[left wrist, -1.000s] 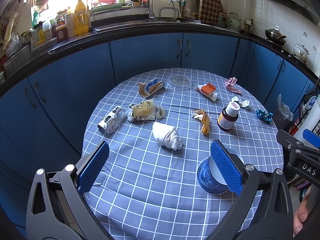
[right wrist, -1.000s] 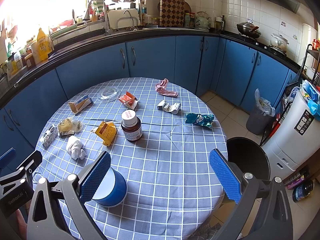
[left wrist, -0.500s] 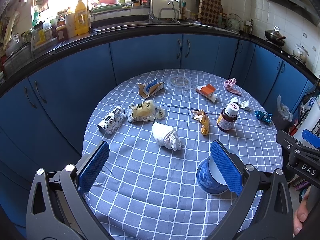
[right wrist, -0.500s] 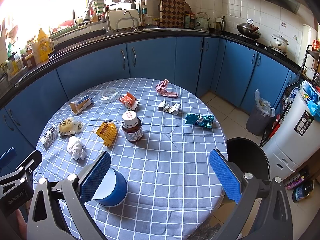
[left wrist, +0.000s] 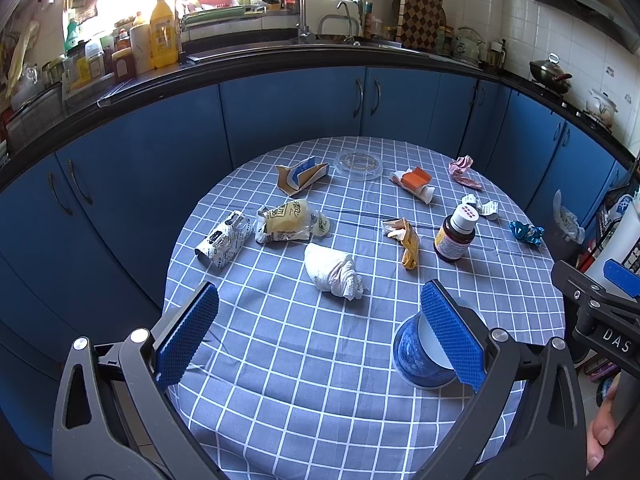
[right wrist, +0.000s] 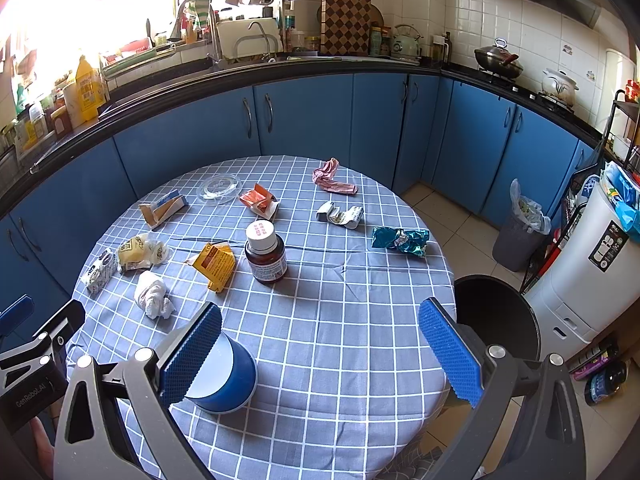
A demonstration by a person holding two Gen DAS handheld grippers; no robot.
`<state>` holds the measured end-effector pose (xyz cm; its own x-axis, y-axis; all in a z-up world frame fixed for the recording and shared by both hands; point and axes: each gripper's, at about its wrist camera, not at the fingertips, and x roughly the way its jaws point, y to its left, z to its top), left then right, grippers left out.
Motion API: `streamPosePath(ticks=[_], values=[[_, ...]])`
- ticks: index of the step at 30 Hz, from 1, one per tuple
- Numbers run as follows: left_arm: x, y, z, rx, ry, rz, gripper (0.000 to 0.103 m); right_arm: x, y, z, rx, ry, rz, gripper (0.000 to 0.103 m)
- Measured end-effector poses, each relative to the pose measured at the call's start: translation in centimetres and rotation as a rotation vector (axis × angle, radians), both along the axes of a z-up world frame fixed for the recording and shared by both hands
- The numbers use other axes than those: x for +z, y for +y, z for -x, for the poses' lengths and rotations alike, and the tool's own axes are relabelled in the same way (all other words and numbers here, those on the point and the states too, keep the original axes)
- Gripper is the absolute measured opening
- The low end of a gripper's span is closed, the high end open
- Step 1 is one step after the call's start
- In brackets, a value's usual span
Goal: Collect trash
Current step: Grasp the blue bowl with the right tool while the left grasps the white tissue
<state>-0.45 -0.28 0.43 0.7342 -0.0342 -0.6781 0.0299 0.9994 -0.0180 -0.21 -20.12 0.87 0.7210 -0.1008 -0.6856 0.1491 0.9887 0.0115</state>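
Observation:
Trash lies scattered on the round table with the blue checked cloth (left wrist: 280, 360): a crumpled white tissue (left wrist: 332, 272), a yellow snack bag (left wrist: 288, 220), a white crushed carton (left wrist: 224, 240), an orange wrapper (left wrist: 408, 240), a brown bottle (left wrist: 456, 232), a teal foil wrapper (right wrist: 400, 240) and a pink wrapper (right wrist: 332, 178). My left gripper (left wrist: 320, 340) is open and empty above the near table edge. My right gripper (right wrist: 320, 356) is open and empty, near a blue paper cup (right wrist: 224, 376). A black bin (right wrist: 496, 320) stands by the table's right side.
A clear plastic lid (left wrist: 358, 164) and a torn brown box (left wrist: 300, 176) lie at the table's far side. Blue cabinets (left wrist: 280, 120) curve behind it. A grey bin with a bag (right wrist: 520, 236) and a white appliance (right wrist: 592, 280) stand at the right.

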Motion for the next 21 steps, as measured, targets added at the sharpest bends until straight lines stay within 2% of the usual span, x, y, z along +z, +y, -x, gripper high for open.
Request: streamPosePath(ticks=[13, 17, 21], values=[[-0.3, 0.3, -0.1, 0.005, 0.008, 0.007, 0.1, -0.3, 0.5, 0.0, 0.013, 0.006, 0.0, 0.096], [-0.6, 0.9, -0.4, 0.028, 0.021, 0.01, 0.1, -0.9, 1.0, -0.1, 0.057, 0.025, -0.02, 0.096], [-1.1, 2.2, -0.7, 0.094, 0.034, 0.023, 0.1, -1.5, 2.7, 0.0, 0.145, 0.038, -0.029, 0.096]])
